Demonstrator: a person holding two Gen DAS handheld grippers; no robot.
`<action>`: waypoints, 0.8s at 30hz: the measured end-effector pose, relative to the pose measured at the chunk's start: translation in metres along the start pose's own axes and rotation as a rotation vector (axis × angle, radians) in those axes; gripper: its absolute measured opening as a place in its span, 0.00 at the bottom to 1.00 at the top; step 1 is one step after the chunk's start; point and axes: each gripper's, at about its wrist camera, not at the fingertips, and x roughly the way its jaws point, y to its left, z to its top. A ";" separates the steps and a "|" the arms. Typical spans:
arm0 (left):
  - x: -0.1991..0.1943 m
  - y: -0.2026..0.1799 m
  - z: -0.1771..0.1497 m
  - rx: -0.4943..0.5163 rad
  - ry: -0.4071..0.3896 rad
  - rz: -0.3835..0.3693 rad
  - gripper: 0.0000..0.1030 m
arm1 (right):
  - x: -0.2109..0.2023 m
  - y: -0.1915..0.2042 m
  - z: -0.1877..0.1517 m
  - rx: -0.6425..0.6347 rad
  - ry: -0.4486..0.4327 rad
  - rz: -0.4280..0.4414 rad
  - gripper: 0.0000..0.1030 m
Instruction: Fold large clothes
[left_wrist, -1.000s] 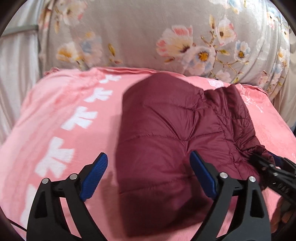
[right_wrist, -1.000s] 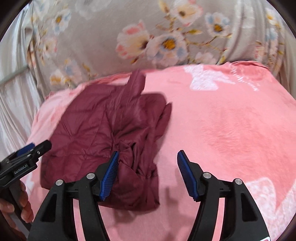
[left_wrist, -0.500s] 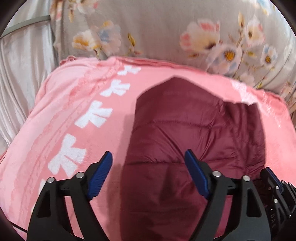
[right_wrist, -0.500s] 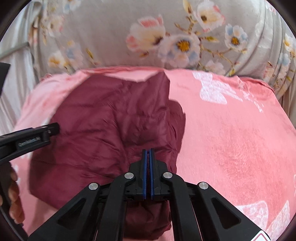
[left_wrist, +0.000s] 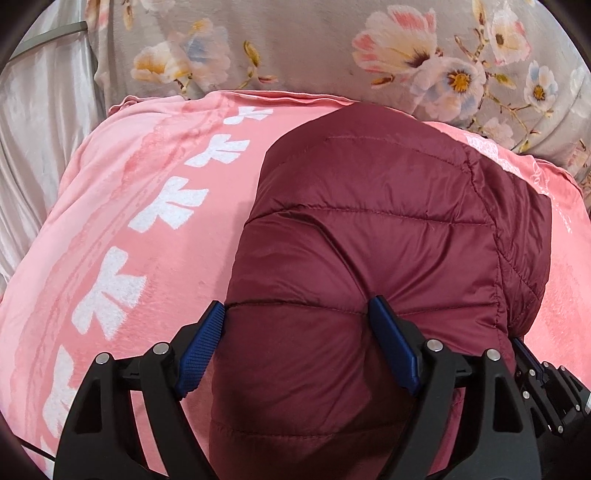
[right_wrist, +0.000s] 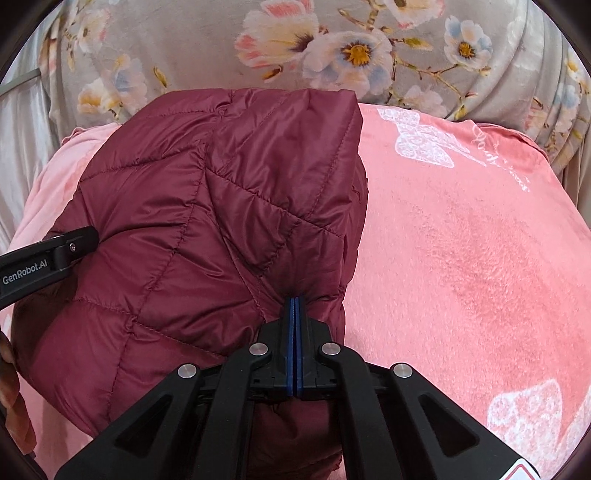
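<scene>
1. One garment is the task's thing: a maroon quilted puffer jacket (left_wrist: 373, 229), folded into a thick bundle, lying on a pink fleece blanket (left_wrist: 122, 206) and filling the middle of both wrist views.
2. At nine o'clock in the left wrist view, a row of white bow prints (left_wrist: 173, 206) runs along the blanket, clear of the jacket's left edge.
3. The left gripper (left_wrist: 299, 328) has its jaws spread wide; the left blue pad sits at the jacket's left edge, the right pad presses into the padding, and a wide puff of jacket lies between them. Whether the pads actually pinch it cannot be told.
4. The right gripper (right_wrist: 294, 310) is clenched, its blue pads pressed together where the jacket's near fold puckers at six o'clock; it appears to pinch a thin bit of that fabric.
5. At nine o'clock in the right wrist view, the left gripper's black finger touches the jacket's side, with a person's fingers (right_wrist: 11, 402) below it.
6. At twelve o'clock a grey floral cover (right_wrist: 332, 48) rises behind the blanket; a pale satin curtain (left_wrist: 40, 122) hangs at ten o'clock.
</scene>
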 end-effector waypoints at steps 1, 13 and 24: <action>0.001 0.000 -0.001 0.000 0.000 0.002 0.77 | 0.000 0.000 0.000 -0.001 0.001 0.000 0.00; -0.026 0.018 -0.013 -0.092 -0.030 -0.040 0.77 | -0.067 -0.014 -0.001 0.030 -0.106 0.035 0.33; -0.093 0.017 -0.065 -0.083 -0.230 -0.003 0.88 | -0.124 -0.016 -0.045 -0.022 -0.284 0.048 0.51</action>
